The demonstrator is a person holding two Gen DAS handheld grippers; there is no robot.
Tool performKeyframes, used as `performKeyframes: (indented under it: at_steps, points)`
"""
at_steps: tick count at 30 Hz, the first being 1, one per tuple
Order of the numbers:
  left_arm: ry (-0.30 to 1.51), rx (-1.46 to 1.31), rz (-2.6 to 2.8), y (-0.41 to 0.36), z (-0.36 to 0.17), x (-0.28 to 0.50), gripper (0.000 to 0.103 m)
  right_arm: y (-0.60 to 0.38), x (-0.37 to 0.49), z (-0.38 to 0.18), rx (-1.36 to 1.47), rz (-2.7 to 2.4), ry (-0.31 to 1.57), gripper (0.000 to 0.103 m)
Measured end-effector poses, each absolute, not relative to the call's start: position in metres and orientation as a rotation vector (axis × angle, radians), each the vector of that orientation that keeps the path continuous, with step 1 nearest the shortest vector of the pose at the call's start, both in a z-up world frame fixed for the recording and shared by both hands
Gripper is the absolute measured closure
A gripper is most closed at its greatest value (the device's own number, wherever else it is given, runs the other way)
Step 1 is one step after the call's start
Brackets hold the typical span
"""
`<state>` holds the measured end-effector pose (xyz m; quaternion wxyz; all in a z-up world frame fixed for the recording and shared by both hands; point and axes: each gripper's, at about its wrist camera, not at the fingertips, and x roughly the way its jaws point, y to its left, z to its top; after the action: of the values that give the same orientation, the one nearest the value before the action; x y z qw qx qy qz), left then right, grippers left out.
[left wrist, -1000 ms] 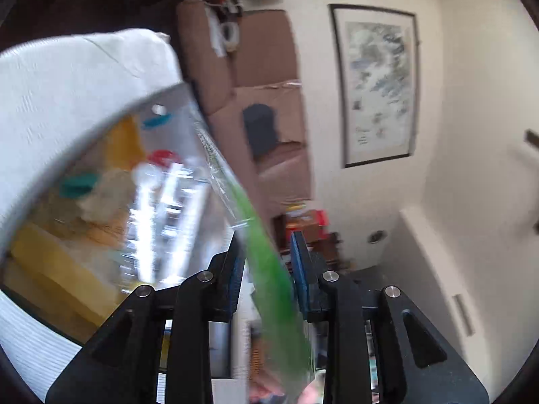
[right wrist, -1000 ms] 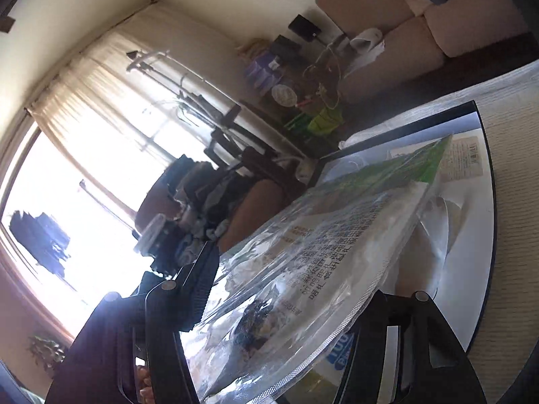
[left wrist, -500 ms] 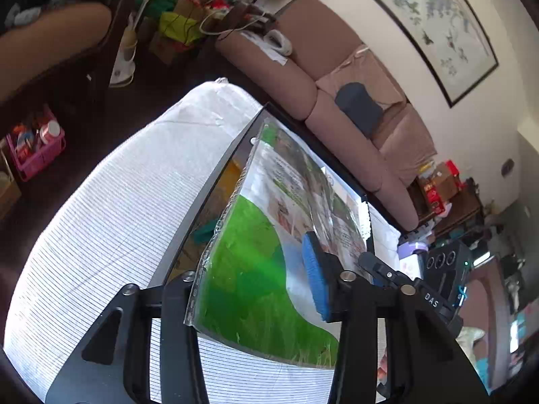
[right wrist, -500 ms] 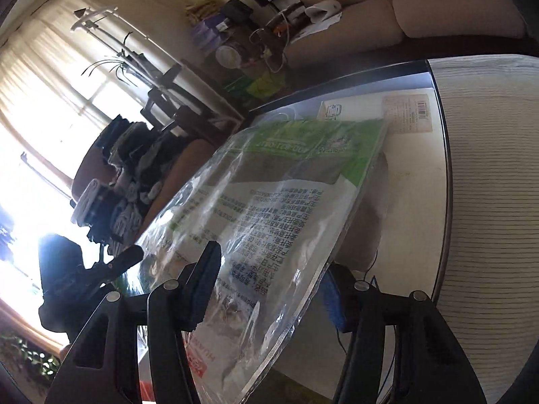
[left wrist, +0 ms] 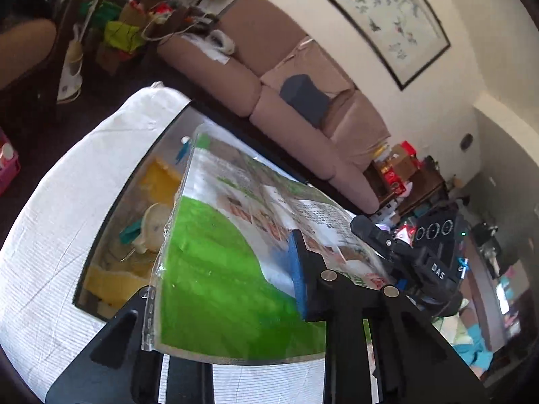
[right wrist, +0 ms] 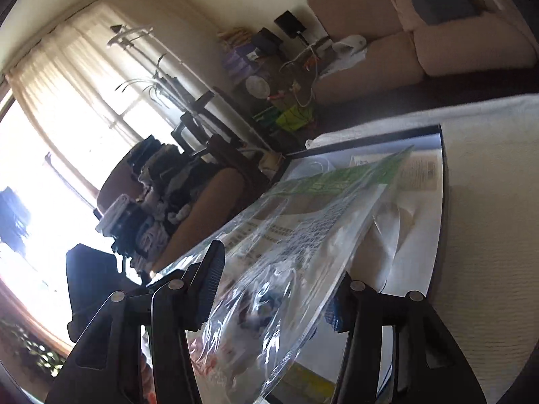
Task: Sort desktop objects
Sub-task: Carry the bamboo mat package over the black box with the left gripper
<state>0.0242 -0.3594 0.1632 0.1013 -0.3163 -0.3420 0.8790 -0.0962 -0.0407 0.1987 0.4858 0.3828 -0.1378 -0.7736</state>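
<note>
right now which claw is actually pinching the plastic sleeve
The left claw: just closed, its blue pad presses the green part of the plastic sleeve. The right claw, also closing, stands wide around the sleeve.

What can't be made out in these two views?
- Left wrist view: the plastic sleeve hides much of the tray and the left gripper's far finger.
- Right wrist view: whether the right gripper's pads press the sleeve; window glare washes out the left side.
</note>
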Motion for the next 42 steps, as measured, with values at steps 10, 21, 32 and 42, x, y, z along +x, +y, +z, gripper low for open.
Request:
performKeyframes:
  at_steps: [10, 21, 32, 42]
  points:
    - [-0.946, -0.7, 2.846, -0.298, 0.206, 0.08, 0.077, -0.083, -0.105, 0.227, 0.842, -1.929, 0.21, 0.052]
    - [-1.001, -1.158, 2.455, -0.21, 0.128, 0.037, 0.06, -0.143, -0.198, 0.136, 1.017, -2.122, 0.755, 0.054]
    - [-0.882, -1.112, 2.363, -0.272, 0.175, 0.043, 0.056, -0.006, -0.183, 0.165, 1.197, -2.18, -0.139, 0.031]
    - [-1.031, -1.095, 2.862, -0.419, 0.174, 0.014, 0.044, 0.017, -0.12, 0.137, 1.32, -2.011, -0.39, 0.029]
